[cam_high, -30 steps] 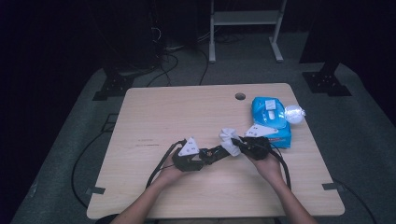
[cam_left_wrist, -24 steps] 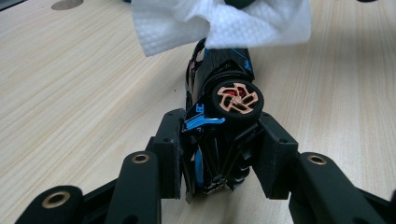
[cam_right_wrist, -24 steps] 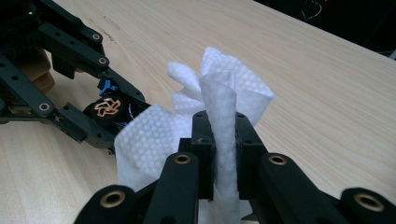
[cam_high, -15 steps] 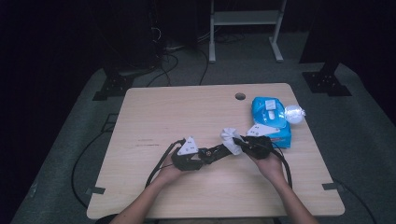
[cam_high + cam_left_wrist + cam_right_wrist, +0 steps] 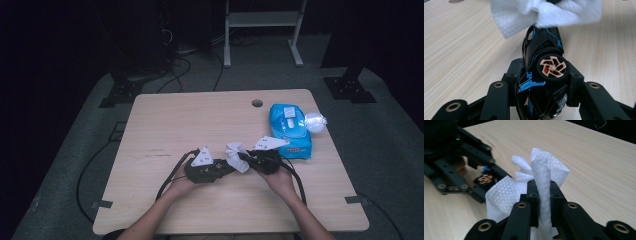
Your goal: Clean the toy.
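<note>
Copper spokes on the car (image 5: pixel 544 62) wheel are seen from the left gripper view, blurred in the high view. The car is clamped by the left gripper (image 5: pixel 541 82) over the worktop (image 5: pixel 200 120). The wipe (image 5: pixel 541 182), pinched by the right gripper (image 5: pixel 542 195), is pressed on its far end.

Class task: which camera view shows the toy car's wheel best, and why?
The left gripper view: the copper-spoked wheel faces the camera, sharp, between the jaws. The right gripper view shows it small and distant; in the high view it is too small to tell.

Wipe (image 5: pixel 237 156) on toy car (image 5: pixel 220 167); wipes pack (image 5: pixel 290 131) right.
</note>
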